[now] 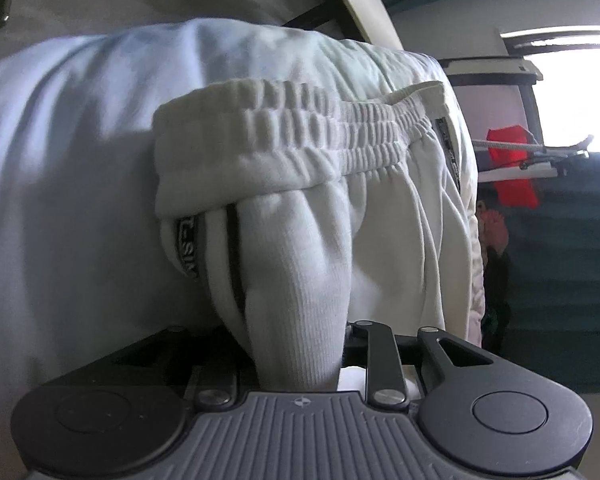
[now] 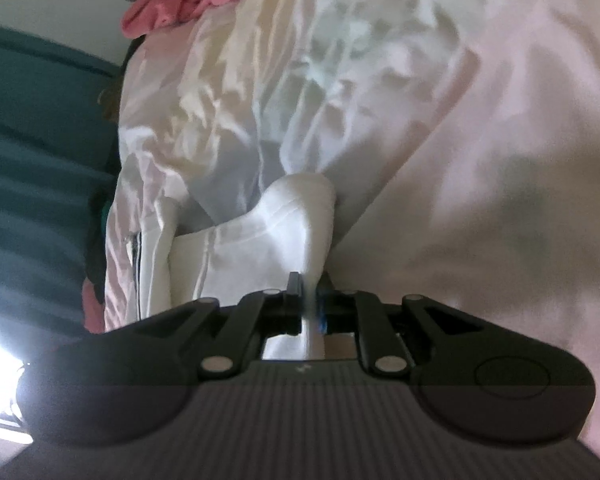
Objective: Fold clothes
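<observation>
The left gripper (image 1: 300,344) is clamped on a fold of the white sweatpants (image 1: 320,208), whose elastic waistband (image 1: 292,136) bunches just ahead of it. The right gripper (image 2: 310,304) pinches a thin edge of the same rumpled white fabric, which spreads out beyond it, with a pink garment (image 2: 180,0) farther off.

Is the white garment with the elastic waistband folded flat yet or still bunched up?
Still bunched up. The white garment with the elastic waistband hangs in loose creases, pinched by the left gripper and right gripper.
</observation>
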{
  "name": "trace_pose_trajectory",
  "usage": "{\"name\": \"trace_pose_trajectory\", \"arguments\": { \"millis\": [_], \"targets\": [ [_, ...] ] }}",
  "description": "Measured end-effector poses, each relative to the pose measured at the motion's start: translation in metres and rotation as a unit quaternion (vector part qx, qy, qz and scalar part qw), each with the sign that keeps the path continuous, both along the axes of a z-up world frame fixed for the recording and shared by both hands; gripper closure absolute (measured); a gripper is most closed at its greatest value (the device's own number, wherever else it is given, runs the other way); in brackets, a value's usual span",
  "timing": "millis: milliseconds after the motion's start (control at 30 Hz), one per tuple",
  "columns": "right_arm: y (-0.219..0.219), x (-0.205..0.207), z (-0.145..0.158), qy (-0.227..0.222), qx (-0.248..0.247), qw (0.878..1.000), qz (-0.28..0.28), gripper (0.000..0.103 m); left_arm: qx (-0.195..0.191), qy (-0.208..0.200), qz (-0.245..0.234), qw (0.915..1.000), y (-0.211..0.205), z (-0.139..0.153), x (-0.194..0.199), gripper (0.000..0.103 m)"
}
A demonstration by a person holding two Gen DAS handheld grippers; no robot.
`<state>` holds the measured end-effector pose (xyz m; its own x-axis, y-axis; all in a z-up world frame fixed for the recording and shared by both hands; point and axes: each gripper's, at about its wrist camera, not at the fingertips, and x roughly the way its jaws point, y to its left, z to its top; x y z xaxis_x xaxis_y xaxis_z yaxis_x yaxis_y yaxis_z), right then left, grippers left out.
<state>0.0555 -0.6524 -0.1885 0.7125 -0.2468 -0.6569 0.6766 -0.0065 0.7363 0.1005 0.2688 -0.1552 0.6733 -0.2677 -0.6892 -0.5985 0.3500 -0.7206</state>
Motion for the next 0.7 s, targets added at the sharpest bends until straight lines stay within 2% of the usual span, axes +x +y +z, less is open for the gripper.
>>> {"name": "trace_pose_trajectory", "arguments": {
  "millis": [67, 167, 267, 333, 467, 533, 700],
  "targets": [
    [-0.002, -0.001, -0.007, -0.019, 0.014, 1.000, -0.014, 0.091, 0.003, -0.004, 0.000, 1.0000, 0.001, 0.001, -0.001, 0.078],
    [-0.006, -0.007, -0.020, -0.060, 0.042, 0.996, -0.042, 0.091, 0.007, -0.010, 0.000, 0.9999, 0.001, 0.002, -0.002, 0.086],
    [-0.008, -0.013, -0.027, -0.081, 0.052, 0.994, -0.054, 0.094, 0.011, -0.016, 0.001, 0.9998, 0.002, 0.003, -0.003, 0.090],
    [-0.006, -0.017, -0.018, -0.078, 0.028, 0.995, -0.054, 0.096, 0.017, -0.023, 0.000, 0.9996, 0.002, 0.005, -0.006, 0.092],
    [0.008, -0.019, 0.024, -0.079, -0.066, 0.994, -0.029, 0.097, 0.024, -0.056, 0.012, 0.9981, 0.005, 0.017, -0.016, 0.094],
    [0.015, -0.024, 0.043, -0.083, -0.092, 0.992, -0.033, 0.098, 0.010, -0.086, 0.031, 0.9958, 0.006, 0.024, -0.025, 0.095],
    [0.020, -0.030, 0.083, -0.103, -0.133, 0.985, -0.048, 0.098, 0.040, -0.147, 0.023, 0.9881, -0.001, 0.061, -0.032, 0.095]
  ]
}}
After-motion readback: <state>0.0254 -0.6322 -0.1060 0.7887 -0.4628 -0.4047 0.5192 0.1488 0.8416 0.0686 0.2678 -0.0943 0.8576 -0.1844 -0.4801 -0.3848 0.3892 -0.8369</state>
